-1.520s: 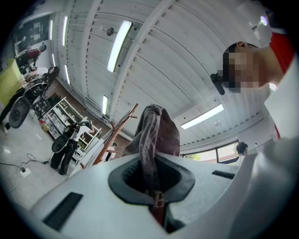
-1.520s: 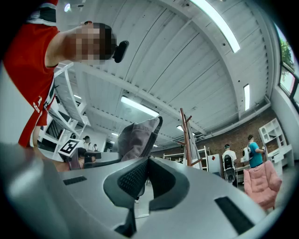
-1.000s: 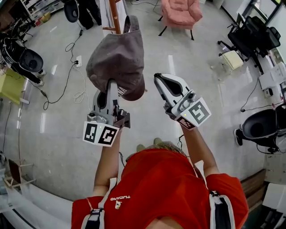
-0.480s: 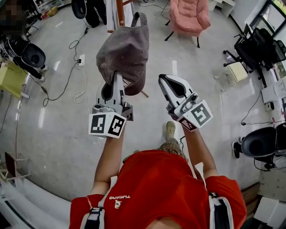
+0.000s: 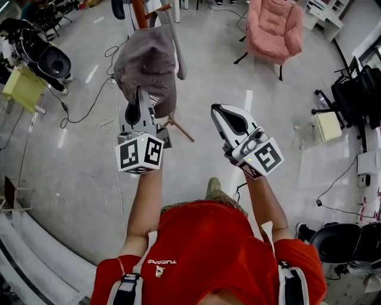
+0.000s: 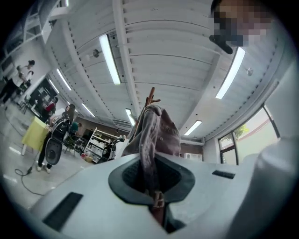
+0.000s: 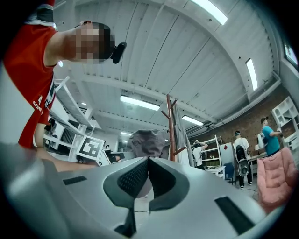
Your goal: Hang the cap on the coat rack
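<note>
A grey-brown cap (image 5: 147, 62) hangs in the air by its brim, with my left gripper (image 5: 141, 93) shut on it from below. The wooden coat rack (image 5: 140, 11) stands just beyond the cap, and one of its feet (image 5: 180, 128) shows under it. In the left gripper view the cap (image 6: 156, 133) rises out of the closed jaws, with the rack's top pegs (image 6: 152, 95) right behind it. My right gripper (image 5: 216, 109) is held to the right of the cap, shut and empty. The right gripper view shows the cap (image 7: 147, 141) just left of the rack pole (image 7: 170, 126).
A pink armchair (image 5: 275, 30) stands at the back right. Black equipment on stands (image 5: 50, 59) and a yellow-green table (image 5: 22, 89) are at the left. Cables (image 5: 89, 107) trail over the grey floor. Office chairs (image 5: 363, 89) line the right side.
The cap and my left gripper have moved up and left, closer to the rack pole. The person has stepped forward. My right gripper has stayed shut beside them.
</note>
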The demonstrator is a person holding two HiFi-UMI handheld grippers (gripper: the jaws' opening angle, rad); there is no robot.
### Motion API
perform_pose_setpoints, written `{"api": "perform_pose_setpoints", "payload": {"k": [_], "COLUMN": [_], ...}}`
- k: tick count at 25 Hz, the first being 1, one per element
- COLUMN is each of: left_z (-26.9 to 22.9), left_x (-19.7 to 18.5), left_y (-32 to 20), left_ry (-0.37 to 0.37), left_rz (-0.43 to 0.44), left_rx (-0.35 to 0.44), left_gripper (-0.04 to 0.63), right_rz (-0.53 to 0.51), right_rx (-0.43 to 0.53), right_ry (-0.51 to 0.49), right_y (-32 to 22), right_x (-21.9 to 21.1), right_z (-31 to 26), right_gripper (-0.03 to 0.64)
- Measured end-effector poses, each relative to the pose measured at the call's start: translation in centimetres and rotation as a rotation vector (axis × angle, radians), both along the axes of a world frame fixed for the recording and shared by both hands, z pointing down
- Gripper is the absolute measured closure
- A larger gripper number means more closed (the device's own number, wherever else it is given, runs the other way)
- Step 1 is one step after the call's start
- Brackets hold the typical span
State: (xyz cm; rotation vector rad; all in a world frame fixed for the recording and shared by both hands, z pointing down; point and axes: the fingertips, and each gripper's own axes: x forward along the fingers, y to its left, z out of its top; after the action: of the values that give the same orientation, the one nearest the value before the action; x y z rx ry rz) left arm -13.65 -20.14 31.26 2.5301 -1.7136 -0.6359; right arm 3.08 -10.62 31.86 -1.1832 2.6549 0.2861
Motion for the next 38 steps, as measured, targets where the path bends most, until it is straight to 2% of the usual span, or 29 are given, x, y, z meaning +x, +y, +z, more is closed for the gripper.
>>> {"api": "perform_pose_setpoints", "payload": {"k": [7, 11, 15, 27, 33, 38], "left_z": [-1.2, -0.3, 0.7, 2.8, 3.1, 3.5], "left_x": [6.3, 7.4, 7.7, 7.0, 8.0, 7.9], "left_y": [-5.6, -7.6, -9.2, -13.4, -14.2, -15.0], "left_ry": [-0.085, -0.108, -0.158, -0.267, -0.388, -0.376], "left_rz": [-0.250, -0.356, -0.442, -0.627, -0.653, -0.648], "left_rx": [-0.006, -0.034, -0.053, -0.108, -0.096, -0.116], "left_gripper": [0.583, 0.583, 0.583, 0.582, 0.581, 0.581], "right_rz": [-0.072, -0.089, -0.107, -0.154, -0.174, -0.175], "right_rx": [-0.027, -0.038, -0.053, -0.097, -0.116, -0.132], "right_ry": [0.013, 0.010, -0.002, 0.002, 0.001, -0.004], "right_y": [-3.4, -4.6, -5.5, -8.9, -9.9, -10.5], "right_x": [9.4, 12.7, 14.2, 16.1, 15.4, 14.9], "right_z": [-0.7, -0.2, 0.8, 2.5, 3.1, 3.6], "right_gripper": [0.594, 0.594, 0.594, 0.594, 0.594, 0.594]}}
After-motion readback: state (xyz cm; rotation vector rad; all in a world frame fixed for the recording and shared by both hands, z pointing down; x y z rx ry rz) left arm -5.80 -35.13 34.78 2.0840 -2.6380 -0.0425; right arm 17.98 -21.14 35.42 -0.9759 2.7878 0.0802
